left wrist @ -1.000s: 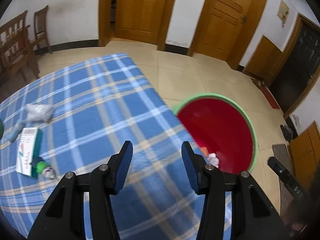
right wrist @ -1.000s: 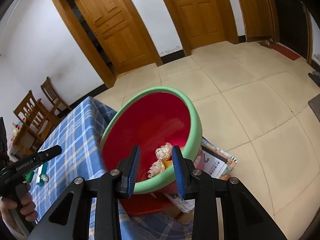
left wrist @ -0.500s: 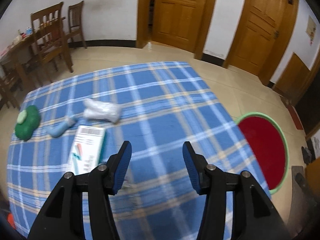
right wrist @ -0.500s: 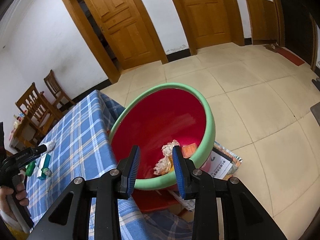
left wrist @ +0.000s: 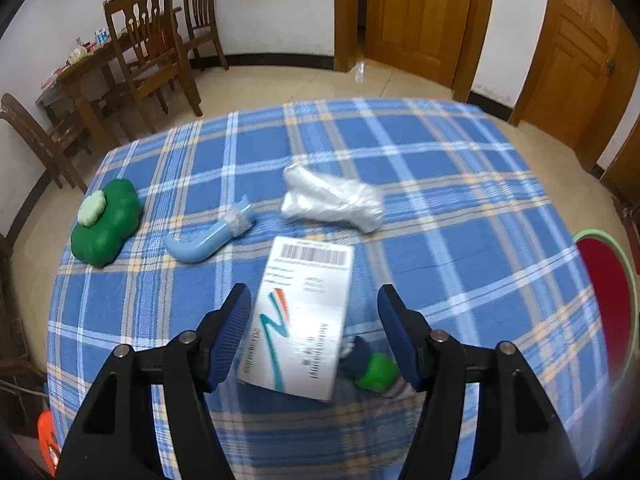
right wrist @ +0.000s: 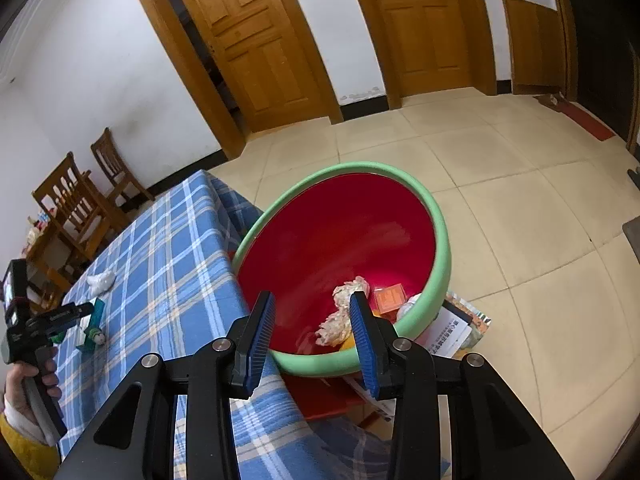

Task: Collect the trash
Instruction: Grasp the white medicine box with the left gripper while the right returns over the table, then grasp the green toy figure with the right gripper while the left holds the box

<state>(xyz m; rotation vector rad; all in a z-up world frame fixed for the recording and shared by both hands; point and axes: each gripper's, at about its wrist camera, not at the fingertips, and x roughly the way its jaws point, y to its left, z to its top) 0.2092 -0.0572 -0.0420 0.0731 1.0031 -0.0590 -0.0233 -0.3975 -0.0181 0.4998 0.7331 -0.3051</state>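
Blue, white and tan plaid tablecloth (left wrist: 440, 200) spread over the table, filling most of the left wrist view. Red plastic basin with a pale green rim (right wrist: 442, 240) placed off the table's edge, tilted, above the cream tiled floor (right wrist: 520, 160); crumpled paper wads (right wrist: 340, 316) and a small orange box (right wrist: 388, 298) lying inside near the low rim. Printed paper sheets (right wrist: 448, 332) showing beneath the basin. Brown wooden chairs (left wrist: 152, 52) standing by the white wall, beyond the table. White rectangular carton with a barcode label and a teal and orange logo (left wrist: 300, 316) lying flat on the cloth, directly between the fingers of the left gripper (left wrist: 314, 334). Left jaws spread wide, just opened further, pads clear of the carton on both sides; nothing pinched. Crumpled clear plastic bag (left wrist: 332, 202) just beyond the carton's far edge. Dark green clover-shaped container with a pale lid (left wrist: 106, 222) near the cloth's left edge. Light blue curved plastic piece (left wrist: 208, 238) between the container and the bag. Small green and dark blue capped object (left wrist: 372, 368) beside the carton's near right corner, partly blurred. Right gripper (right wrist: 312, 342) hovering over the basin's near rim, jaws parted, just opened slightly, empty. Hand (right wrist: 28, 384) gripping the left tool's handle at the right wrist view's left edge.
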